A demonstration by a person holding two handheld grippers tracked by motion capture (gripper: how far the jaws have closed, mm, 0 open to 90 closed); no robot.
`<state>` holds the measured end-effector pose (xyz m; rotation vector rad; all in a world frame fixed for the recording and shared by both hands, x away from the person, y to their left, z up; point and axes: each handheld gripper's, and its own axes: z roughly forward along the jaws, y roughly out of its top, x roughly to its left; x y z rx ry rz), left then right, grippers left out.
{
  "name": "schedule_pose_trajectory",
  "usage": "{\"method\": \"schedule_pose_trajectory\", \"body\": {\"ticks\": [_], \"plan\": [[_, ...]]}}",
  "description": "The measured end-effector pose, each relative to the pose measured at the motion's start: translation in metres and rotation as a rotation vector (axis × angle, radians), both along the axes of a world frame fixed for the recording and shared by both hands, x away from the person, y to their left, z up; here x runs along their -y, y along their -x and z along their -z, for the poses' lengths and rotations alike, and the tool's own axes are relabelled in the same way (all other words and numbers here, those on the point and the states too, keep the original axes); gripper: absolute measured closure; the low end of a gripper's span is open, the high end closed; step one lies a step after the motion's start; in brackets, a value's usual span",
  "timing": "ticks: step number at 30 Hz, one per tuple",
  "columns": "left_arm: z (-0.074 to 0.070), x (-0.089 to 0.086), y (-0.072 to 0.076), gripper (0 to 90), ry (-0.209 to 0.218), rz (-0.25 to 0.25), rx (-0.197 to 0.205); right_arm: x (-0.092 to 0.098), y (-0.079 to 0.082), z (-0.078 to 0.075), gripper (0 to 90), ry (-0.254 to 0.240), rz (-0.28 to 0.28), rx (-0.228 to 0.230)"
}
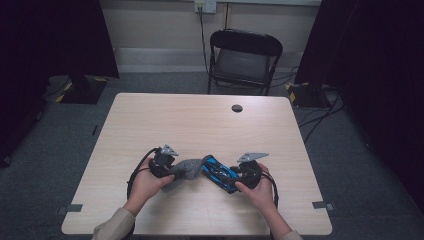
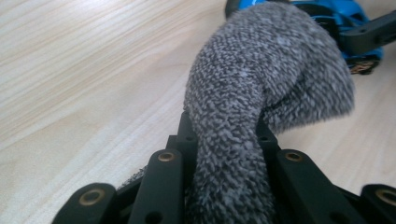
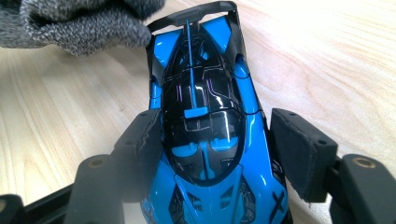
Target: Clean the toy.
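The left claw [image 1: 172, 170] pinches the grey cloth [image 1: 189, 169], which drapes just ahead onto the toy car's [image 1: 218, 172] far end, its long axis running straight out from the right claw [image 1: 235, 176] clamping its sides.

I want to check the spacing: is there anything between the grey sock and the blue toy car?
Nothing. In the right gripper view the grey sock touches the rear wing of the blue toy car; the high view shows them meeting too.
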<state>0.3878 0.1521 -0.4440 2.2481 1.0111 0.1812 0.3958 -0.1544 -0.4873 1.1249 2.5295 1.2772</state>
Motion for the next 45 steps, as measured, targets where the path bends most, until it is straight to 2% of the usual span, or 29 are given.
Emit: {"method": "schedule_pose_trajectory", "body": {"ticks": [8, 10, 13, 21, 25, 28, 30, 34, 45], "plan": [[-0.007, 0.011, 0.027, 72.3, 0.03, 0.098, -0.001, 0.0, 0.0, 0.0, 35.6, 0.004, -0.002, -0.004], [-0.008, 0.016, 0.035, 72.2, 0.045, 0.124, 0.007, -0.001, 0.0, -0.001, 35.6, 0.005, -0.001, -0.006], [-0.006, 0.027, 0.045, 72.2, 0.043, 0.171, -0.004, -0.001, -0.001, -0.001, 35.6, 0.008, -0.002, -0.007], [0.002, 0.056, 0.053, 72.2, 0.072, 0.269, -0.042, -0.001, 0.0, -0.001, 35.6, 0.007, 0.003, -0.004], [0.006, 0.074, 0.057, 72.2, 0.057, 0.322, -0.051, -0.001, 0.0, -0.001, 35.6, 0.006, 0.004, -0.007], [0.011, 0.084, 0.055, 72.2, 0.065, 0.332, -0.063, -0.001, 0.0, -0.001, 35.6, 0.007, 0.003, -0.008], [0.013, 0.088, 0.053, 72.2, 0.054, 0.332, -0.063, -0.001, 0.0, -0.001, 35.6, 0.008, 0.003, -0.008], [0.017, 0.094, 0.047, 72.2, 0.055, 0.313, -0.067, -0.001, 0.0, 0.0, 35.6, 0.002, 0.005, -0.004], [0.022, 0.087, 0.037, 72.2, 0.042, 0.267, -0.066, 0.0, 0.001, 0.0, 35.6, -0.003, 0.007, 0.002]]}}
